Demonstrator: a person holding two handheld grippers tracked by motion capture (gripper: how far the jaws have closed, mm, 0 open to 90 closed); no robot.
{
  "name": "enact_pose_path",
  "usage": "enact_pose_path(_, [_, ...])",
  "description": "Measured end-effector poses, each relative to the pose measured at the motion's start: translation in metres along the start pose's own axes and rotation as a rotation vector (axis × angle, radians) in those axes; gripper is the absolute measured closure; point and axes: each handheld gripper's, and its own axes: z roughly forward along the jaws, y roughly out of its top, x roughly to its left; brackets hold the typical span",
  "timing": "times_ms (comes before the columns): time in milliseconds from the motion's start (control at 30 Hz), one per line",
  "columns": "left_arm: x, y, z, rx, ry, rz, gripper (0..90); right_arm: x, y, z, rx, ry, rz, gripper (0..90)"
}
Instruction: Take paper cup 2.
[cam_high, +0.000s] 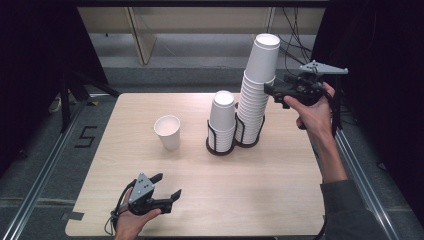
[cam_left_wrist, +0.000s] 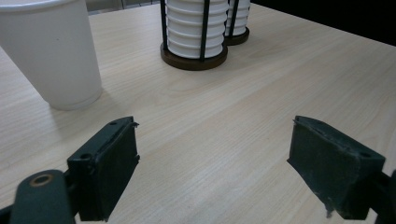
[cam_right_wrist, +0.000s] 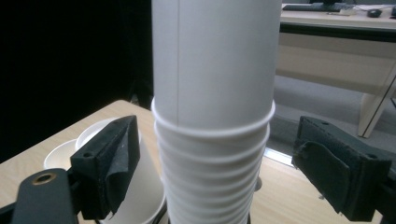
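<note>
Lower left of the high view: left tool (cam_high: 167, 186) low over the worktop (cam_high: 270, 190), jaws spread, empty, probably parked in reserve. Centre: single paper cup (cam_high: 167, 132) upright. Right of it, short stack (cam_high: 222, 120), then tall stack (cam_high: 257, 90), both in wire holders. Upper right: right tool (cam_high: 270, 90), jaws spread either side of the tall stack's upper cups, likely to lift one. Pale wood surface; dark room behind.

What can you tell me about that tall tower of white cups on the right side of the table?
The tall stack of cups is white, apparently paper, nested mouth-up with rolled rims showing as ridges. Its base sits in a dark round holder with thin upright bars, beside a shorter stack. It leans slightly, and the top cup sticks well out. The right gripper has its jaws on either side of it, open, not touching.
</note>
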Motion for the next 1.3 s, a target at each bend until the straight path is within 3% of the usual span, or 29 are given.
enact_pose_path(333, [-0.004,-0.001,0.002,0.006,-0.010,0.008,14.8,-0.001,0.022,0.021,-0.035,0.012,0.017,15.4])
enact_pose_path(800, [-0.005,-0.001,0.003,0.003,-0.018,0.010,14.8,0.001,0.038,0.052,-0.013,-0.002,0.029,12.9])
enact_pose_path(1167, [-0.006,0.000,0.003,0.001,-0.011,0.019,14.9,0.001,0.041,0.061,0.001,-0.014,0.026,13.7])
enact_pose_path(1300, [-0.006,0.000,0.003,0.000,-0.010,0.019,14.9,0.001,0.046,0.058,-0.019,-0.011,0.031,14.5])
